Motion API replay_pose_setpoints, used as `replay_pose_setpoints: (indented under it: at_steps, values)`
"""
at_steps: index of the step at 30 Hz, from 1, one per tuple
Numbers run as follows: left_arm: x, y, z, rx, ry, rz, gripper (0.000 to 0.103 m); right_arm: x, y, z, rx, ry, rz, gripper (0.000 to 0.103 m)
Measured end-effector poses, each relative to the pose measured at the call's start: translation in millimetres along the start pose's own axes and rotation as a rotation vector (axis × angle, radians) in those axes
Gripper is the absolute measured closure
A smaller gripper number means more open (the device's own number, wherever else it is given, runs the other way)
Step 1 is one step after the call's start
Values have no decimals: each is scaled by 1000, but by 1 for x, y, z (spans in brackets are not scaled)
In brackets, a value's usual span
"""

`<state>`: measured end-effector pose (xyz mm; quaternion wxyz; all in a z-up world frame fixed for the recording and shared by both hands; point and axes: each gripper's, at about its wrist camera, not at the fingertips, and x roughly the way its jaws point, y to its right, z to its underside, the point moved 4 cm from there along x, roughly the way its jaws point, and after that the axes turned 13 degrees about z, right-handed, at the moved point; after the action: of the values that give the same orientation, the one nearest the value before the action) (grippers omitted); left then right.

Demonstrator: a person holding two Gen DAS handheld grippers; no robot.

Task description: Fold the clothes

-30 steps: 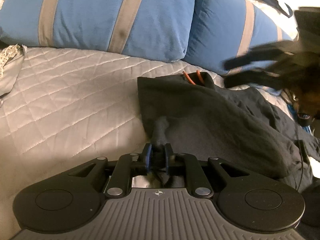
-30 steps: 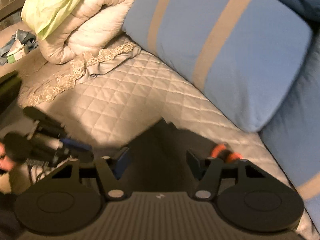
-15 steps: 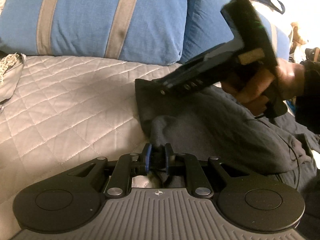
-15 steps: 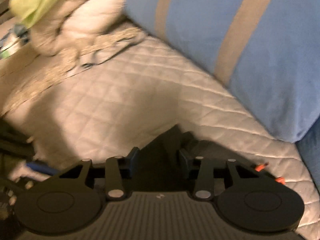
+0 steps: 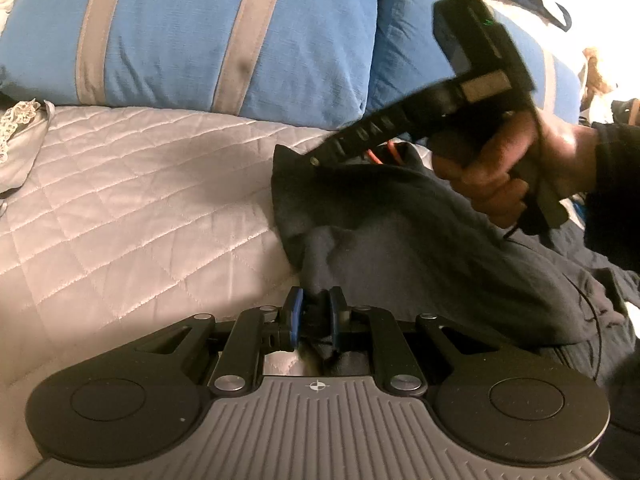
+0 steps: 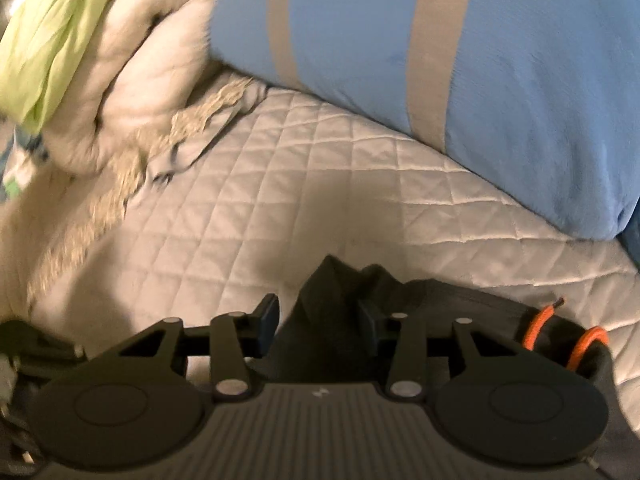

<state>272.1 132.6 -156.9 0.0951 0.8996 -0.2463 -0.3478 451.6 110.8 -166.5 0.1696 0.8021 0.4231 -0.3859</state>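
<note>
Your left tongs (image 5: 314, 318) pinch the soft, limp dark garment (image 5: 420, 240) on the bed (image 5: 140, 200), your right tongs (image 6: 318, 324) stand spread at its corner, probably the best hold.

Black tongs (image 5: 314, 320) with blue pads, dark sleeve (image 5: 616, 200).

A pale quilted bedspread (image 5: 120, 208) — blue, tan-striped pillows (image 5: 192, 28) behind, a cream comforter (image 6: 132, 80) bundled aside.
</note>
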Motion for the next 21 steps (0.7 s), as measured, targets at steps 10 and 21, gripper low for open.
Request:
replay_pose_setpoints:
  at_steps: [10, 21]
  values:
    - [-2, -1, 2, -3, 2, 4, 89, 15, 8, -13, 112, -10, 20, 91]
    - [-13, -4, 8, -62, 20, 1, 95, 12, 39, -7, 269, 6, 121, 100]
